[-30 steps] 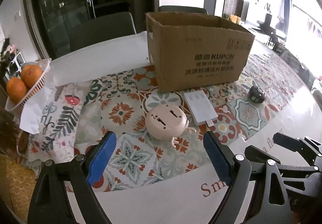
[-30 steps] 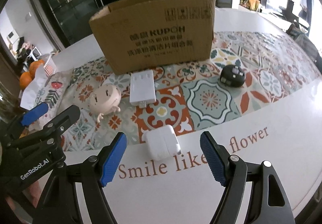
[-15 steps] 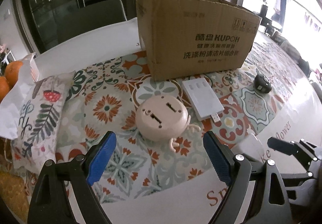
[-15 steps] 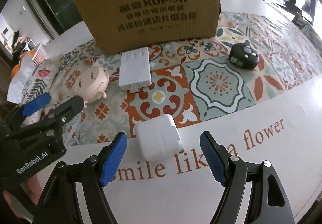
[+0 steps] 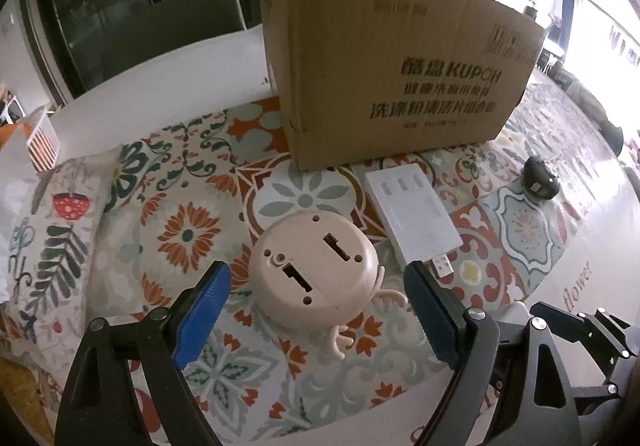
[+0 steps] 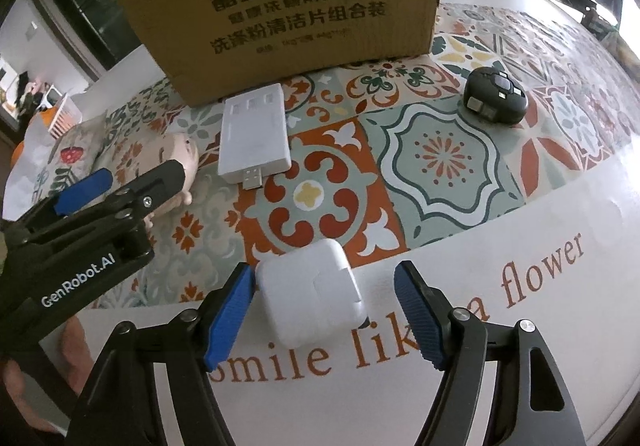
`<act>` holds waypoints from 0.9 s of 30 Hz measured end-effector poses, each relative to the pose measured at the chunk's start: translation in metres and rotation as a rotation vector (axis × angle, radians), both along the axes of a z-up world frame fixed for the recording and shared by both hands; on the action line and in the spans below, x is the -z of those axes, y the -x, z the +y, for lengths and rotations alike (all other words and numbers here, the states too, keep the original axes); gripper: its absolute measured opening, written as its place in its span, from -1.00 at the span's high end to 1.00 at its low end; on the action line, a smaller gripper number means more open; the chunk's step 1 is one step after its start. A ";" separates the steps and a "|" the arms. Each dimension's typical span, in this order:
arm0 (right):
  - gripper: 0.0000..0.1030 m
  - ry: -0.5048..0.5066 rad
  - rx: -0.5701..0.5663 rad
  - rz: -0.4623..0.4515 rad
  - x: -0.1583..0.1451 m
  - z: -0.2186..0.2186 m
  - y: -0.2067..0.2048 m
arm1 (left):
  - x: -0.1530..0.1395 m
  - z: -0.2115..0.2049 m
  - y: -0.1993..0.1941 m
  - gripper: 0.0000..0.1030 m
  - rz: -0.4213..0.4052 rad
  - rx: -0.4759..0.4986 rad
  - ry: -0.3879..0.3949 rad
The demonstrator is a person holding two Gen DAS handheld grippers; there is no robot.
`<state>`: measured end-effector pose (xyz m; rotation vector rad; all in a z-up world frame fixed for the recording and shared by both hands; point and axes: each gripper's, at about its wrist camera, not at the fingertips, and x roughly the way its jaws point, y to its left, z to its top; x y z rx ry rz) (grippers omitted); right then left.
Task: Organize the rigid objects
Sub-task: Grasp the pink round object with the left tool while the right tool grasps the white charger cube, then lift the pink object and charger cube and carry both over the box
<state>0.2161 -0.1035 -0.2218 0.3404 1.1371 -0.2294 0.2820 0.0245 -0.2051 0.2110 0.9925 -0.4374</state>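
Cardboard box [image 5: 384, 85] at the far side of the bench [image 5: 168, 77], upright, printed face toward the camera; from this left wrist view its inside is hidden, contents not readable. Pink round gadget [image 5: 314, 272] lies flat side up on the patterned cloth [image 5: 188, 234], little antler-like prongs pointing near-right. It sits between the left gripper [image 5: 316, 322] fingers [image 5: 202, 316], which are spread wide and clear of it. White flat hub [image 5: 412, 221] just right of it, long axis running from the box toward the camera, USB plug at the near end. Black rounded device [image 5: 540, 179] well off to the right.

Right wrist view: box [image 6: 280, 5] again seen from outside only. White square charger [image 6: 314, 302] lies on the cloth's near edge, between the right gripper [image 6: 324, 320] fingers [image 6: 230, 320]; fingers closing, left pad at its side, right pad apart from it. Hub [image 6: 256, 133] points its plug toward the camera. Black device [image 6: 496, 99] far right.
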 end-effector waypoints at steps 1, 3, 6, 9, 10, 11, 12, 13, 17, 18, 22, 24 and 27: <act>-0.35 -0.004 0.003 0.005 0.002 -0.001 0.000 | 0.002 -0.001 -0.001 -0.72 0.003 -0.002 -0.003; -0.32 0.002 0.003 0.004 0.003 0.001 -0.002 | 0.006 -0.001 -0.003 -0.72 0.007 -0.005 -0.008; -0.14 0.009 -0.006 0.001 0.004 0.005 -0.005 | 0.010 -0.001 -0.006 -0.68 0.018 -0.005 -0.003; 0.05 0.014 -0.015 -0.006 0.004 0.007 -0.008 | 0.014 0.000 -0.010 -0.48 0.034 -0.003 0.004; 0.05 0.016 -0.013 -0.006 0.004 0.007 -0.009 | 0.015 0.000 -0.011 -0.48 0.041 -0.003 0.008; 0.05 0.016 -0.011 -0.008 0.004 0.007 -0.010 | 0.015 0.001 -0.011 -0.47 0.044 -0.004 0.014; 0.05 0.017 -0.008 -0.009 0.005 0.007 -0.010 | 0.015 0.001 -0.012 -0.46 0.043 -0.004 0.018; 0.05 0.016 -0.006 -0.010 0.005 0.007 -0.011 | 0.016 0.002 -0.012 -0.45 0.043 -0.004 0.021; 0.05 0.021 -0.006 -0.011 0.005 0.007 -0.013 | 0.016 0.004 -0.010 -0.44 0.047 -0.002 0.039; 0.05 0.022 -0.005 -0.012 0.005 0.007 -0.012 | 0.015 0.005 -0.009 -0.44 0.049 -0.001 0.040; 0.06 0.029 -0.008 -0.025 0.002 0.005 -0.009 | 0.012 0.006 -0.001 -0.44 0.045 0.008 0.038; 0.06 0.041 -0.013 -0.034 0.000 0.004 -0.006 | 0.009 0.007 0.003 -0.44 0.037 0.010 0.033; 0.06 0.045 -0.020 -0.041 -0.003 0.001 -0.001 | 0.004 0.009 0.009 -0.44 0.035 0.000 0.032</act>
